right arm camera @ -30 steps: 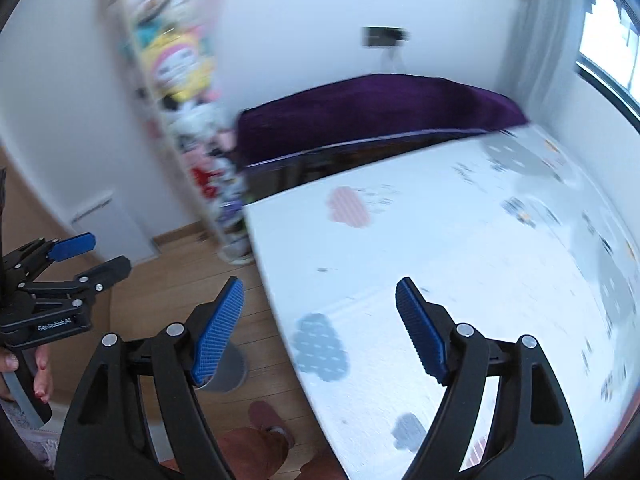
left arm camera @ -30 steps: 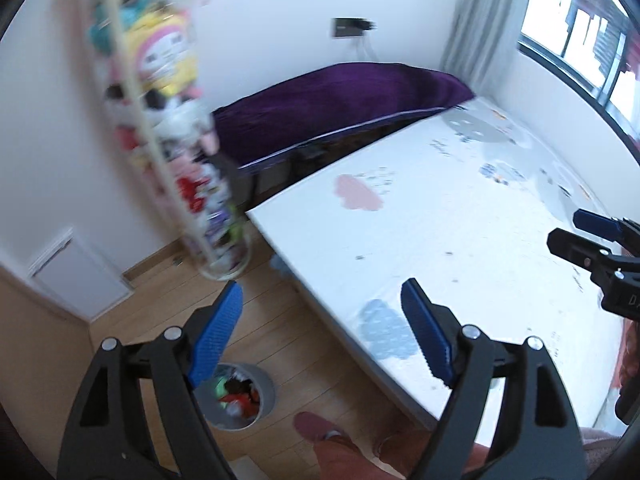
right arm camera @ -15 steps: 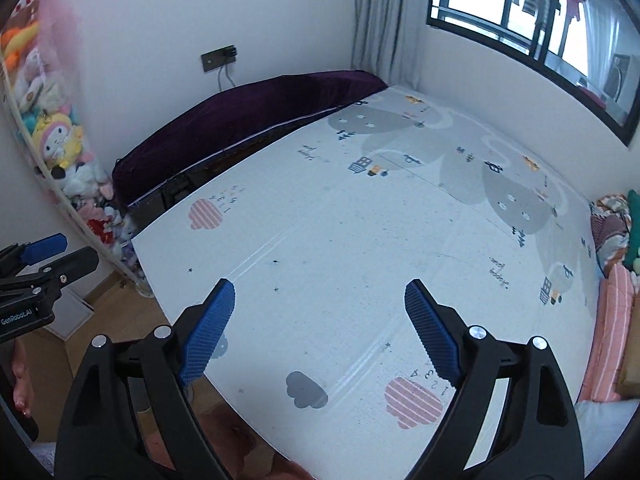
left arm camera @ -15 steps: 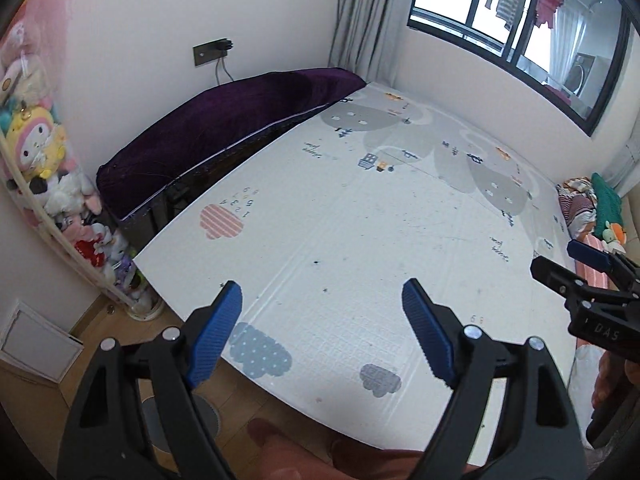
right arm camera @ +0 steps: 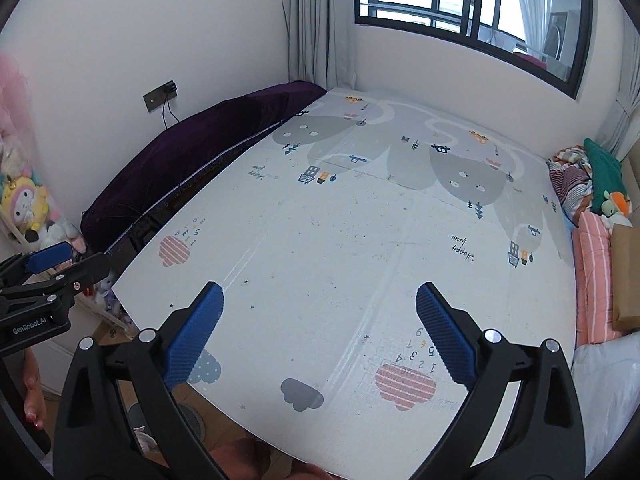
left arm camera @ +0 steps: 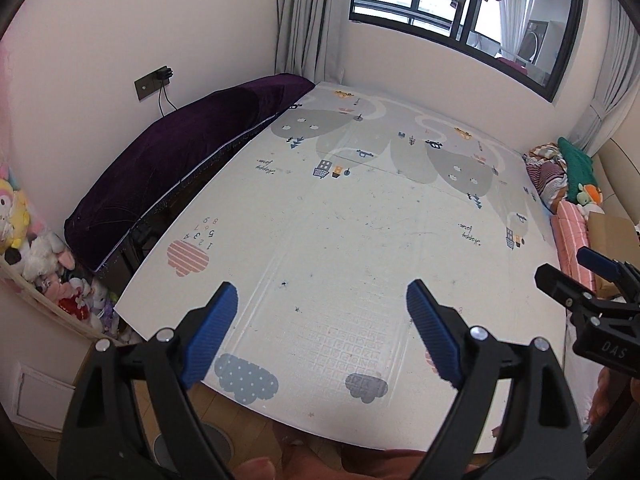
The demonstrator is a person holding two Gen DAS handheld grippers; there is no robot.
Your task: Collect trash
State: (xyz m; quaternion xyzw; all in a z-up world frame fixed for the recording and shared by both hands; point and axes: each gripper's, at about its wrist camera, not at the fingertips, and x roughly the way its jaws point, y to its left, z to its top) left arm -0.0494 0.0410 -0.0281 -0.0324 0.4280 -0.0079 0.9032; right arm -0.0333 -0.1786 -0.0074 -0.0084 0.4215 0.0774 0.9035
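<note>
- Left wrist view, claws: left claw [left arm camera: 322, 334] at lower centre, jaws spread wide, nothing between the blue pads. Right claw [left arm camera: 576, 270] enters at the right edge, seen side-on; also parted, holding nothing.
- Left wrist view, task item: no distinct piece of trash identifiable. Only tiny dark specks [left arm camera: 285, 283] scattered over the play mat [left arm camera: 360, 208] in mid frame; too small to tell what they are. A round grey object [left arm camera: 218, 446] on the wooden floor [left arm camera: 256, 424] at the bottom edge is partly hidden by the claw; it may be a bin.
- Left wrist view, handling judgement: if the specks are crumbs or scraps, they are likely light, small and hard to pinch off a flat surface; pad tips would need to close flush against the mat.
- Left wrist view, room: mat broad and bare; near edge runs across the lower frame. Purple cover [left arm camera: 172, 156] along the left, plush toys [left arm camera: 60, 280] at far left, bedding pile [left arm camera: 560, 176] at right.
- Right wrist view, claws: right claw [right arm camera: 320, 334] at lower centre, wide apart, empty. Left claw [right arm camera: 68, 260] at the left edge, parted, empty.
- Right wrist view, task item: same faint specks [right arm camera: 245, 282] on the mat; nothing graspable resolved.
- Right wrist view, room: open mat ahead; brown paper bag [right arm camera: 626, 272] and pink striped bedding [right arm camera: 594, 280] crowd the right edge.
</note>
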